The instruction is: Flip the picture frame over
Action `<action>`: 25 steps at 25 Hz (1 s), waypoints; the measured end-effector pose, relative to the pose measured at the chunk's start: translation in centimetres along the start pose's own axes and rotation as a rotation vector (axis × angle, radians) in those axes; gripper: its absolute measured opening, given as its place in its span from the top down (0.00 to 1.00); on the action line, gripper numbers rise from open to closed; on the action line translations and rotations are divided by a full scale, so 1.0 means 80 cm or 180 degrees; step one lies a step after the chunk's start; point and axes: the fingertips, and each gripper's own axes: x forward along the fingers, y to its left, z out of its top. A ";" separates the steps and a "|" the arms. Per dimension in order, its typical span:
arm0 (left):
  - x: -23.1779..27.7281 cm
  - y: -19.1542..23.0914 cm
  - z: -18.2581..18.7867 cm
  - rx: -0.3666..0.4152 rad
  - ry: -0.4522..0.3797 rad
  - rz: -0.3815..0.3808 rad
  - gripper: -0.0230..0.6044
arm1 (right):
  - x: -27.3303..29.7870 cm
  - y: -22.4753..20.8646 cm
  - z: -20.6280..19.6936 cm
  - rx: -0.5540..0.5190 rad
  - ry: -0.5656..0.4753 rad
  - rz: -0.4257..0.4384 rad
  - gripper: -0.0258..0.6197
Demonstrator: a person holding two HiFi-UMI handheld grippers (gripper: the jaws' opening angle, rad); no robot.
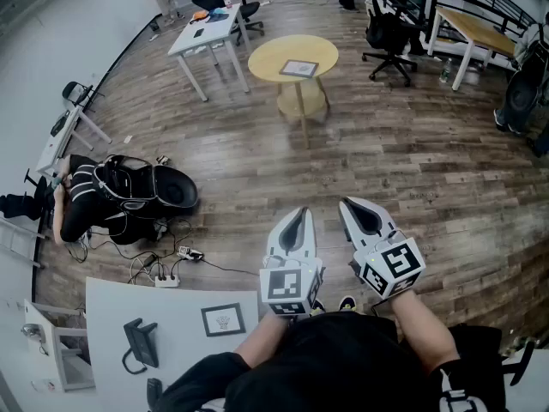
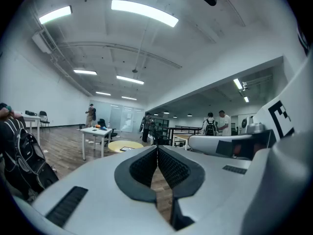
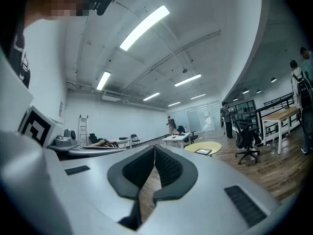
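Note:
A dark-rimmed picture frame [image 1: 298, 68] lies flat on a round yellow table [image 1: 270, 57] far across the wooden floor. It also shows small in the left gripper view as the frame [image 2: 128, 148], and in the right gripper view as the frame [image 3: 203, 152]. A second small frame [image 1: 223, 319] lies on the white desk [image 1: 180, 307] just at my left. My left gripper [image 1: 298, 214] [image 2: 157, 148] and my right gripper [image 1: 347, 204] [image 3: 154, 148] hover side by side in front of my chest. Both point roughly level toward the yellow table, shut, with nothing between the jaws.
A black backpack [image 1: 150, 187] and a person [image 1: 77, 200] on the floor lie to the left, with cables and a power strip [image 1: 165, 279] nearby. A white table [image 1: 206, 31], office chairs [image 1: 390, 37] and a wooden table [image 1: 472, 26] stand around the yellow one. A black stand [image 1: 137, 343] sits on the near desk.

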 end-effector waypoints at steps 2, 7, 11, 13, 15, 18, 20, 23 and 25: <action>0.005 0.002 0.003 0.0064 -0.0075 0.0012 0.92 | 0.005 -0.005 0.006 -0.0066 -0.0099 0.0036 0.93; 0.020 0.021 0.005 0.0097 -0.0183 0.0032 0.92 | 0.026 -0.013 0.014 -0.0149 -0.0161 0.0046 0.93; 0.010 0.039 -0.002 0.0054 -0.0122 0.0057 0.92 | 0.028 0.000 0.001 -0.0130 -0.0138 0.0050 0.93; 0.008 0.047 -0.004 0.0060 -0.0146 0.0057 0.92 | 0.030 0.001 -0.002 -0.0099 -0.0132 0.0020 0.93; 0.005 0.055 -0.007 0.0041 -0.0160 0.0050 0.92 | 0.032 0.002 -0.006 -0.0078 -0.0128 -0.0017 0.93; 0.007 0.062 -0.012 0.0039 -0.0141 0.0025 0.92 | 0.034 0.000 -0.010 -0.0036 -0.0166 -0.0055 0.93; 0.012 0.061 -0.014 0.0047 -0.0121 -0.0005 0.92 | 0.035 -0.005 -0.010 -0.0042 -0.0153 -0.0103 0.93; 0.022 0.059 -0.012 0.0063 -0.0118 -0.0046 0.92 | 0.038 -0.018 -0.011 -0.0060 -0.0105 -0.0180 0.93; 0.032 0.061 -0.011 0.0062 -0.0119 -0.0059 0.92 | 0.045 -0.026 -0.013 -0.0061 -0.0094 -0.0202 0.93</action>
